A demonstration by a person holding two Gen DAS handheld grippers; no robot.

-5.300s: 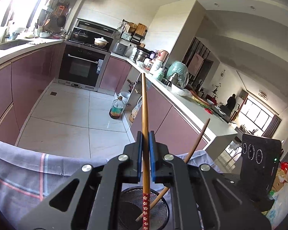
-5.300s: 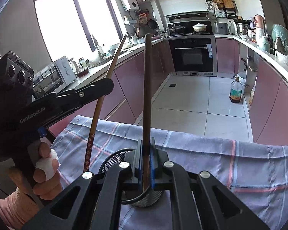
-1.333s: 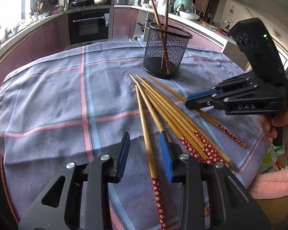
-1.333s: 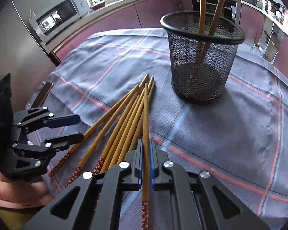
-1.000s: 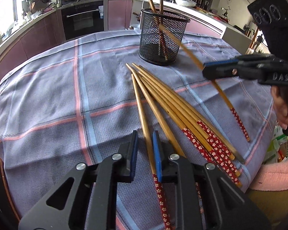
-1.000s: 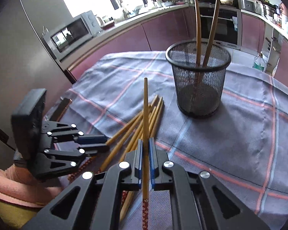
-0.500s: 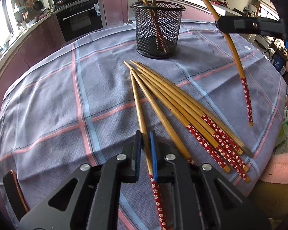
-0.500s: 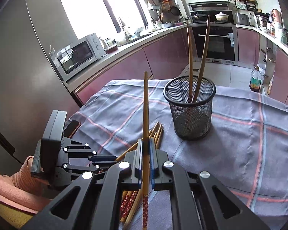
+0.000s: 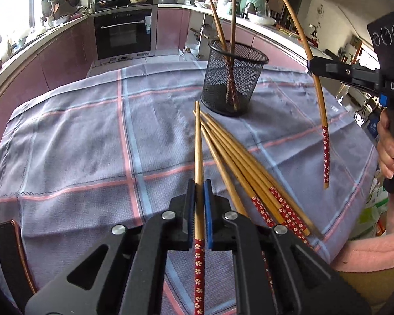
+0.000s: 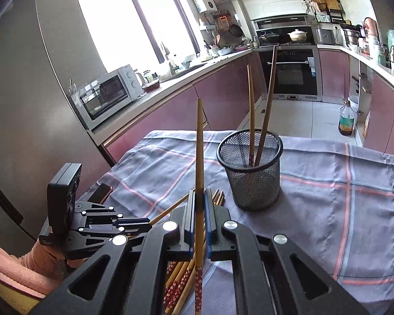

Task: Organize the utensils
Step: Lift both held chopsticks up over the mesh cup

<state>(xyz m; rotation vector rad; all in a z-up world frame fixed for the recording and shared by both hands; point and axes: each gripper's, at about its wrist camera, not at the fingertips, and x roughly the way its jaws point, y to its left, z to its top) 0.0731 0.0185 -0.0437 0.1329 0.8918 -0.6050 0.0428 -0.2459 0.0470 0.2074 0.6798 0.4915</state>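
- The left gripper (image 9: 199,210) has its fingers closed tight on one chopstick (image 9: 198,157); they have just been closing onto it, and the stick runs straight out ahead between them, its flowered red end trailing back under the fingers.
- The right gripper (image 10: 199,215) is likewise clamped on a chopstick of its own (image 10: 199,157), held up off the surface with the plain tip rising ahead of the fingers.
- Done so far: two chopsticks (image 10: 260,120) stand tip-up in the black mesh holder (image 10: 249,173), which sits ahead of both pairs of fingers, a little to the right in each view.
- Left to do: a fan of loose chopsticks (image 9: 239,162) lies on the cloth-covered surface (image 9: 78,144) just ahead and to the right of the left fingers (I cannot count them reliably where they overlap, but there are at least five).
- My judgement: the job is in its early part, two stored, two in hand, most of the pile waiting.
- Next, each held stick has to be carried over the holder's rim and dropped in.
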